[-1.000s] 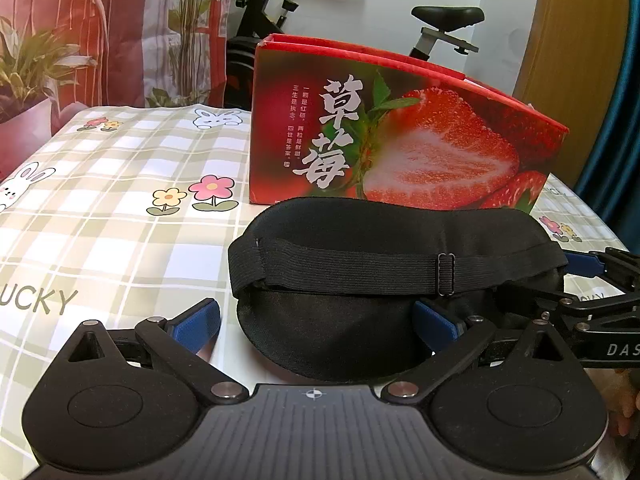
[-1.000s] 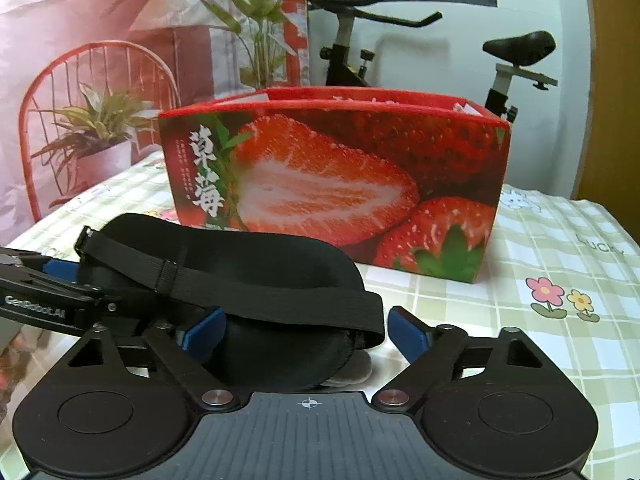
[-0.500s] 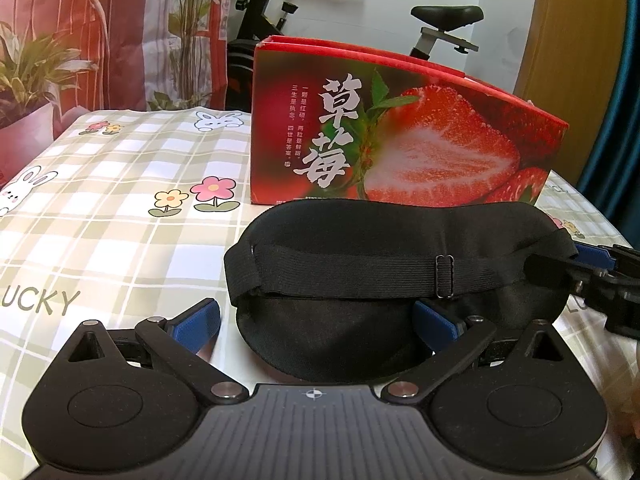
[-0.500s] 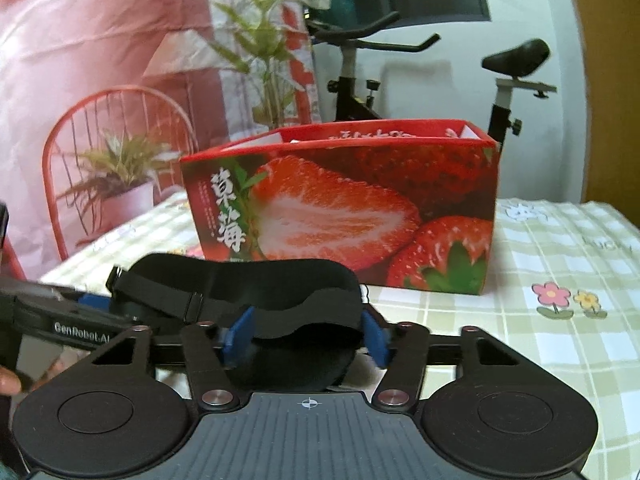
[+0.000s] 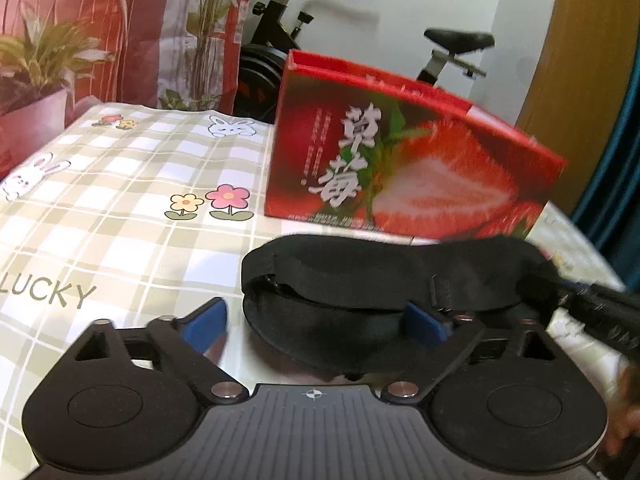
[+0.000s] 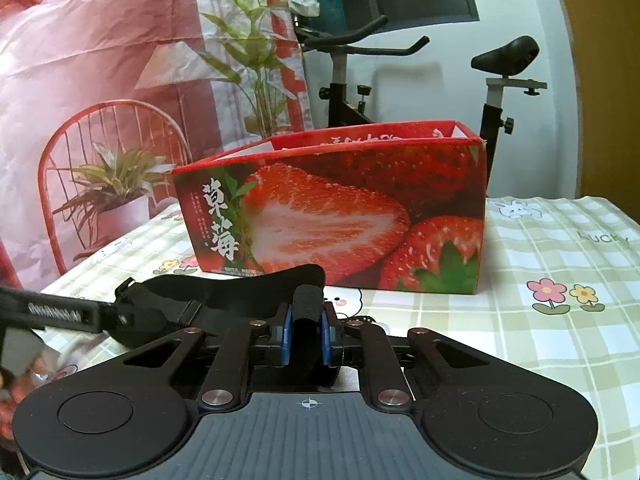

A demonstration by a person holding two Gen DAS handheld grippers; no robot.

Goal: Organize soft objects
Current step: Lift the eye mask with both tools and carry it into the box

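A black fabric sleep mask with an elastic strap (image 5: pixel 384 280) lies on the bench (image 5: pixel 120 216), which is covered by a green-and-white checked cloth printed with flowers, rabbits and the word LUCKY. In the left wrist view the mask fills the lower middle of the frame, just in front of a red cardboard box printed with a large cut strawberry and white characters (image 5: pixel 408 172), whose top is open.

The left gripper (image 5: pixel 316 322) has its jaws wide apart and closing; the near edge of the mask lies between its blue pads, and the right pad (image 5: pixel 424 320) is against or just under the fabric, while the left pad (image 5: pixel 204 322) stands clear of it over bare cloth. Nothing is clamped there.

In the right wrist view the right gripper (image 6: pixel 307 330), at the lower middle of the frame, has its jaws drawn almost together on one end of the mask (image 6: pixel 240 292), with a bunched roll of black fabric standing up between the two blue pads. The rest of the mask trails off toward the left of that frame, where the other gripper's black finger comes in from the left edge. The strawberry box (image 6: pixel 332 212) stands just behind the mask in mid frame.

Behind the bench are a black exercise bike (image 6: pixel 360 64) and a backdrop picturing a red chair and potted plants (image 6: pixel 112 152).
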